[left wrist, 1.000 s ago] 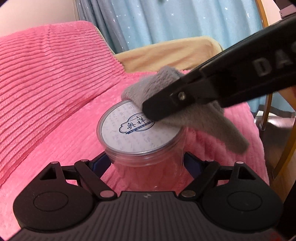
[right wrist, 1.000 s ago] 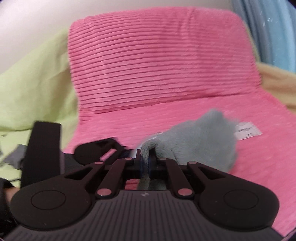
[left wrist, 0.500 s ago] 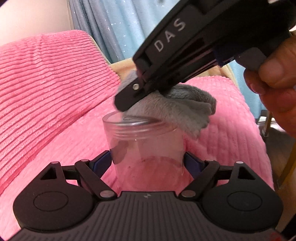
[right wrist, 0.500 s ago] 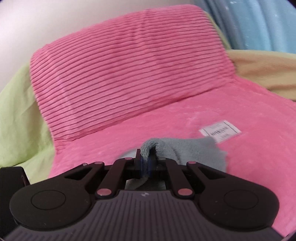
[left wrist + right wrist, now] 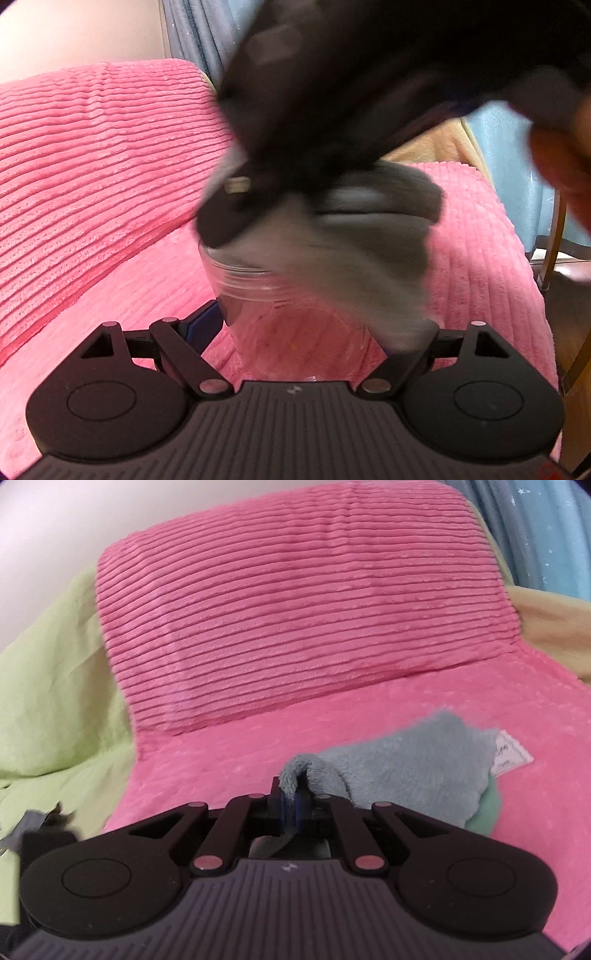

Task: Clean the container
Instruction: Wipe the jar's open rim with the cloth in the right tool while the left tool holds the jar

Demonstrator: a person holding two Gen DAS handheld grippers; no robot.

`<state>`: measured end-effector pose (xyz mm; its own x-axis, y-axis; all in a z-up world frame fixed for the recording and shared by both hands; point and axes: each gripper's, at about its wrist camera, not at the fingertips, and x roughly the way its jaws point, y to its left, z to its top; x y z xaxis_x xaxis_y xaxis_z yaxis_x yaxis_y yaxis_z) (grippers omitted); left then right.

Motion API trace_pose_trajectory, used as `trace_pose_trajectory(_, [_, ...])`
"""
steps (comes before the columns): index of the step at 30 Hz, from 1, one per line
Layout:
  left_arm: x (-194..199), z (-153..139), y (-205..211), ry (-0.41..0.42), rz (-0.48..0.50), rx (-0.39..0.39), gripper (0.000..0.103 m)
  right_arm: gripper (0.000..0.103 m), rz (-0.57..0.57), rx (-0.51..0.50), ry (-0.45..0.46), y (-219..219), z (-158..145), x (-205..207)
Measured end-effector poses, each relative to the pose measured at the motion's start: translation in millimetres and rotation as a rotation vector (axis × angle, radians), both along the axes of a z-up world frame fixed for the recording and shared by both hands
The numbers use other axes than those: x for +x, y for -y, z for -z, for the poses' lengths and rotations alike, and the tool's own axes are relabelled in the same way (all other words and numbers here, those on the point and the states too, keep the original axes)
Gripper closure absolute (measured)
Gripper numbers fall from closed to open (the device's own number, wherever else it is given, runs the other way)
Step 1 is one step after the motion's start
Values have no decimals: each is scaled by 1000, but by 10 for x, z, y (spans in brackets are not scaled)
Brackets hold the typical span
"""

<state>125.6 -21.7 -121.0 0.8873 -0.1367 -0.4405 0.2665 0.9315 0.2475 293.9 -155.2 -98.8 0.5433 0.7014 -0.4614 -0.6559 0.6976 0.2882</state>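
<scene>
While the left gripper [image 5: 295,325] clamps the clear round plastic container [image 5: 295,317] from both sides, the container stands upright between its jaws, mouth open and up, over the pink ribbed plush blanket [image 5: 110,192]. Blue pad of the left finger [image 5: 205,321] touches the container wall; right finger is mostly hidden behind cloth. Faint orange-ish specks show near the container bottom, too small to identify.

Left wrist view, moving right: the right gripper [image 5: 229,221] comes in from upper right, heavily motion-blurred, its tip at the container's rim on the left side. It is clenched on a grey fluffy microfibre cloth [image 5: 362,251], which drapes over the container mouth and hangs down its right side, covering the left gripper's right finger. Cannot tell how deep the cloth sits inside. Part of a person's hand [image 5: 561,162] shows at the far right edge, blurred. Blue star-print curtain [image 5: 192,40] behind, tan cushion [image 5: 436,144] beyond the blanket.

Right wrist view: light green fabric [image 5: 55,686] at left, pink ribbed backrest [image 5: 295,620] centre. Right gripper [image 5: 291,805] jaws are closed together with a fold of the grey cloth [image 5: 406,771] pinched between them; the rest of the cloth spreads right. A white label tag [image 5: 511,755] shows just beside its right edge. Container is hidden below the gripper body in this view.
</scene>
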Motion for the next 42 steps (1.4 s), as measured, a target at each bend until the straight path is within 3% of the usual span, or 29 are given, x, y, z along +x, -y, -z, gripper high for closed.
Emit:
trace_pose_trajectory(3, [13, -1, -22, -4, 2, -14, 19, 100, 78, -13, 6, 85, 9, 152])
trace_pose_trajectory(9, [51, -10, -38, -11, 2, -25, 19, 99, 116, -7, -23, 371, 10, -140])
trace_pose_trajectory(17, [-16, -38, -19, -9, -8, -18, 19, 99, 71, 0, 32, 308, 13, -318])
trace_pose_trajectory(30, [-219, -218, 55, 22, 14, 125, 21, 99, 208, 118, -16, 639, 110, -115])
trace_pose_trajectory(36, [-85, -227, 181, 27, 36, 167, 21, 99, 164, 214, 48, 747, -47, -192])
trace_pose_trajectory(42, [99, -179, 239, 48, 62, 182, 21, 99, 151, 242, 30, 695, 100, -36])
